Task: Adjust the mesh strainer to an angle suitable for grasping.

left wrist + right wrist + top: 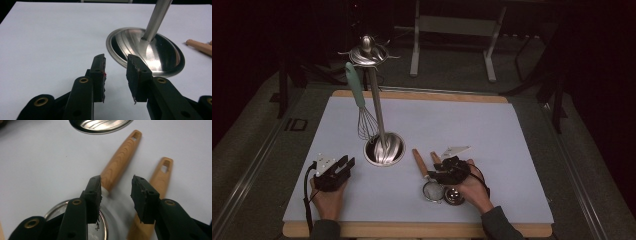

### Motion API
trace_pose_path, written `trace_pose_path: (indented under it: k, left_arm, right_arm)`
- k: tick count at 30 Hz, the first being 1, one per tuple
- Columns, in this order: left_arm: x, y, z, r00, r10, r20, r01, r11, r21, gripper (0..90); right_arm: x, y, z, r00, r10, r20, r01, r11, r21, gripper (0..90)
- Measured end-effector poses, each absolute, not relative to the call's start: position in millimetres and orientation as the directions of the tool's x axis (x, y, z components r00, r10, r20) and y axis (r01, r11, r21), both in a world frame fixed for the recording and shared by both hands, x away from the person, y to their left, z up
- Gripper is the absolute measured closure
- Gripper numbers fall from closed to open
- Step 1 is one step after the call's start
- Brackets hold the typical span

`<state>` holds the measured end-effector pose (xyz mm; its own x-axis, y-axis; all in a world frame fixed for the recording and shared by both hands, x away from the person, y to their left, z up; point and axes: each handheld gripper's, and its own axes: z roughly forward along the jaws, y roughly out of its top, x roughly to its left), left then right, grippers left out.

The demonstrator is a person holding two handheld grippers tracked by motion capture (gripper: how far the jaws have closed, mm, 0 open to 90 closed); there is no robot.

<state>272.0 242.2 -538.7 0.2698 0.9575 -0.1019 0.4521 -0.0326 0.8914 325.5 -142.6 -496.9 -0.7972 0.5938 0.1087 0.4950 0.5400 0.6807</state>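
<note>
Two wooden-handled tools lie side by side on the white surface (492, 130) under the right gripper (451, 169): a strainer (426, 180), its handle slanting away toward the stand, and a second tool (160, 177) whose head I cannot make out from the gripper view. In the right gripper view the jaws are released, with a clear gap between them, holding nothing; they hover above the junction where the strainer handle meets its mesh ring, with the second handle just beside and partly under the right-hand jaw. From the high view a small dark round head (454, 196) sits next to the strainer ring, close to the person's right hand (474, 192).

Beyond the handles stands a steel rack (377, 105), its post rising from a round dished base (384, 150) to a hooked crown. A whisk (362, 107) with a pale green handle hangs from the crown, its wires just beside the post above the base. The base lies between the two grippers, near the handle ends but apart from them.

The left gripper (343, 166) rests low at the near left, jaws released and empty, pointing at the base rim and just short of it.
</note>
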Motion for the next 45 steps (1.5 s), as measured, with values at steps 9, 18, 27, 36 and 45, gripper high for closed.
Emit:
trace_pose_path:
  k: [9, 18, 27, 36, 45]
  left_arm:
    - [272.3, 240.6, -539.1, 0.27, 0.959, -0.087, 0.456, -0.048, 0.889, 66.2]
    - [271.9, 239.8, -539.0, 0.27, 0.959, -0.08, 0.454, -0.054, 0.889, 65.6]
    - [271.7, 239.5, -539.0, 0.27, 0.96, -0.074, 0.451, -0.058, 0.89, 65.3]
    - [271.5, 239.3, -538.9, 0.27, 0.961, -0.067, 0.45, -0.065, 0.891, 65.3]
    - [271.3, 239.2, -538.9, 0.268, 0.961, -0.07, 0.449, -0.061, 0.891, 65.4]
  right_arm:
    - [335.2, -130.9, -501.1, -0.788, 0.592, 0.169, 0.542, 0.537, 0.647, 72.0]
    - [338.7, -120.2, -503.3, -0.779, 0.585, 0.227, 0.584, 0.543, 0.604, 67.0]
    - [344.1, -110.5, -503.7, -0.754, 0.603, 0.262, 0.626, 0.537, 0.566, 63.4]
    - [352.5, -102.1, -502.0, -0.715, 0.633, 0.295, 0.685, 0.551, 0.477, 59.8]
    - [356.3, -91.1, -508.7, -0.69, 0.647, 0.325, 0.718, 0.554, 0.422, 61.2]
